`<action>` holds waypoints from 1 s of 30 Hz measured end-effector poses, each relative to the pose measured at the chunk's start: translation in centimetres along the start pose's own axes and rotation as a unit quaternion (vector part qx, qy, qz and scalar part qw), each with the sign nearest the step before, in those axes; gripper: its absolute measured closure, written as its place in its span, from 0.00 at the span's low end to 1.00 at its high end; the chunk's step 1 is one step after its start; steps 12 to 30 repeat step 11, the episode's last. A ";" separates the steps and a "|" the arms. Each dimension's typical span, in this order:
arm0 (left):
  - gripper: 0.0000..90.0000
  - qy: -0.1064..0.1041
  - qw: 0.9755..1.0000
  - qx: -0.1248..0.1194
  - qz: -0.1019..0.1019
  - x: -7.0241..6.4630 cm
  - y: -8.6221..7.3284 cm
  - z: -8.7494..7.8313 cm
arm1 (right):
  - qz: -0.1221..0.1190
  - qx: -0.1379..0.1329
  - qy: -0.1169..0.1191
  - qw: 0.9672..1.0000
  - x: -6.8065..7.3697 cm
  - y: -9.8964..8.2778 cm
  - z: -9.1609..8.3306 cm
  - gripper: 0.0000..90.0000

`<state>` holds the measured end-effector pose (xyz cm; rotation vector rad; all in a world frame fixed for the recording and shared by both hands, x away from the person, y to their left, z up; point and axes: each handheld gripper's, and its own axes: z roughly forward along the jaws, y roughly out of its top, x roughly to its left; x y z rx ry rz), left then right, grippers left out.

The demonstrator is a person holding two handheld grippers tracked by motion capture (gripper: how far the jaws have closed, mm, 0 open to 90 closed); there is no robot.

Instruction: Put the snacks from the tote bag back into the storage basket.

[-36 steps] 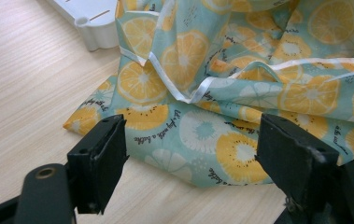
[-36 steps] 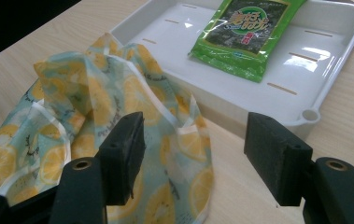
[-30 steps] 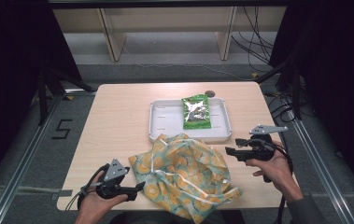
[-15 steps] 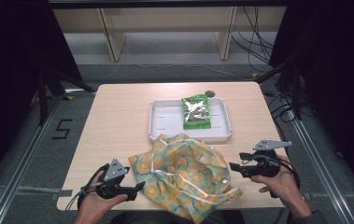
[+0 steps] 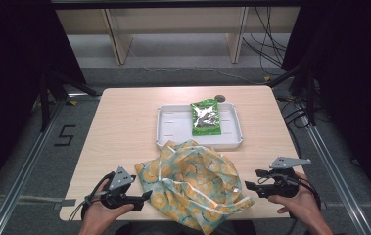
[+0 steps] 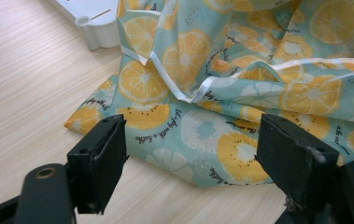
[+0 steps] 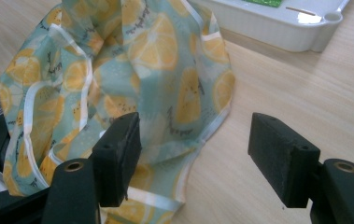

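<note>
High view shows my two hands at the near edge of the table (image 5: 124, 127). My left gripper (image 5: 141, 197) lies low at the left corner of the lemon-print bag (image 5: 193, 183), and its jaws stand apart with nothing clamped. In the left gripper view the bag's corner (image 6: 188, 158) lies flat on the wood just in front of the open jaws, not between the pads. My right gripper (image 5: 251, 185) is at the right side of the bag, near its edge, and its jaws are also released; they have just been opening a little. In the right gripper view the bag's white-trimmed edge (image 7: 198, 140) lies just ahead of the gap, untouched by the pads. Farther away, touching the bag's far side, stands the white tray (image 5: 173, 129), and a green packet (image 5: 205, 117) lies inside it.
</note>
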<state>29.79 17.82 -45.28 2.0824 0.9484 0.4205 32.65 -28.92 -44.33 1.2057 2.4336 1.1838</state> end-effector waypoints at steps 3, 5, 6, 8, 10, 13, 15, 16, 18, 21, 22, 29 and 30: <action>0.27 0.000 1.000 0.000 0.000 0.0 0.0 0.0 | 0.015 0.006 0.007 1.000 0.3 -0.4 0.1 0.39; 0.27 0.000 1.000 0.000 0.000 0.0 0.0 0.0 | -0.005 0.011 -0.004 1.000 0.1 -0.4 0.1 0.39; 0.27 0.000 1.000 0.000 0.000 0.0 0.0 0.0 | -0.005 0.012 -0.004 1.000 0.1 -0.5 0.1 0.39; 0.27 0.000 1.000 0.000 0.001 0.0 0.0 0.0 | -0.006 0.012 -0.005 1.000 0.1 -0.5 0.1 0.39; 0.27 0.001 1.000 -0.001 0.016 0.2 0.1 0.0 | 0.014 0.011 0.005 1.000 0.2 -0.5 0.2 0.39; 0.27 0.001 1.000 -0.001 0.013 0.2 0.1 0.0 | 0.021 0.017 0.007 1.000 0.3 -0.5 0.1 0.39; 0.27 0.001 1.000 -0.001 0.013 0.2 0.1 0.0 | 0.021 0.017 0.007 1.000 0.3 -0.5 0.1 0.39; 0.27 0.001 1.000 -0.001 0.013 0.2 0.1 0.0 | 0.021 0.017 0.007 1.000 0.3 -0.5 0.1 0.39; 0.27 0.001 1.000 -0.001 0.013 0.2 0.1 0.0 | 0.021 0.017 0.007 1.000 0.3 -0.5 0.1 0.39; 0.27 0.001 1.000 -0.001 0.013 0.2 0.1 0.0 | 0.021 0.017 0.007 1.000 0.3 -0.5 0.1 0.39; 0.27 0.001 1.000 -0.001 0.013 0.2 0.1 0.0 | 0.021 0.017 0.007 1.000 0.3 -0.5 0.1 0.39; 0.27 0.001 1.000 -0.001 0.013 0.2 0.1 0.0 | 0.021 0.017 0.007 1.000 0.3 -0.5 0.1 0.39; 0.27 0.001 1.000 -0.001 0.013 0.2 0.1 0.0 | 0.021 0.017 0.007 1.000 0.3 -0.5 0.1 0.39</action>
